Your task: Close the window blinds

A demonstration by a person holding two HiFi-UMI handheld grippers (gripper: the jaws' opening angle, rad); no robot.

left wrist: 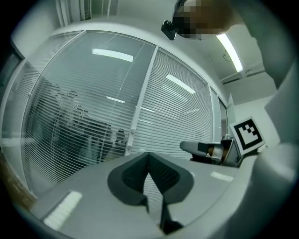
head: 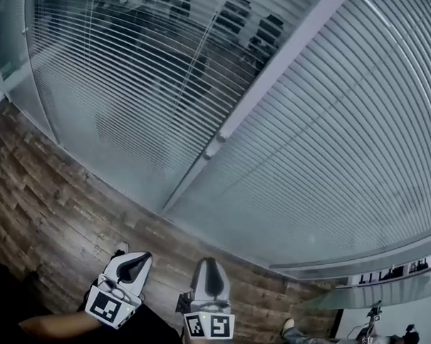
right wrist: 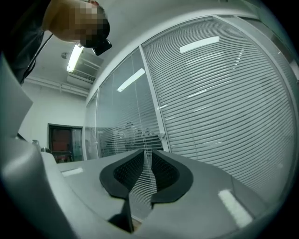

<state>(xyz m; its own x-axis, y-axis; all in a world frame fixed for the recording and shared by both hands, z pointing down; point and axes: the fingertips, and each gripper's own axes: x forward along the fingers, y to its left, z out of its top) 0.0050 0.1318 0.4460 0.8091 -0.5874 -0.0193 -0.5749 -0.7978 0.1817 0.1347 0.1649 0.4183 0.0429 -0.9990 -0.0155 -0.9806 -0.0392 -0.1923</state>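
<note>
1. at the bottom of the head view, over the wood-plank floor (head: 53, 203), the left gripper (head: 142, 258) and the right gripper (head: 208, 263) sit side by side, near each other. both aim at the window blinds (head: 197, 76) and touch none of the slats.
2. the window blinds fill the upper and right part of that view, behind glass, in two panels split by a pale frame post (head: 282, 65).
3. on the left panel (head: 120, 100) the slats are tilted open enough that dark building shapes show through.
4. on the right panel (head: 329, 163) the slats lie flatter and read as a pale, nearly solid sheet.
5. two small knobs (head: 221, 137) sit on the frame post, one just below the other.
6. in the left gripper view the left gripper's dark pads meet at the tips, with nothing between them.
7. in the right gripper view the right gripper's tips stand a little apart. only the distant slats show through the narrow gap, so it holds nothing.
8. the left gripper view also shows the right gripper's marker cube (left wrist: 246, 133) off to its right.
9. a shoe (head: 288, 327) rests on the floor at the lower right of the head view.
</note>
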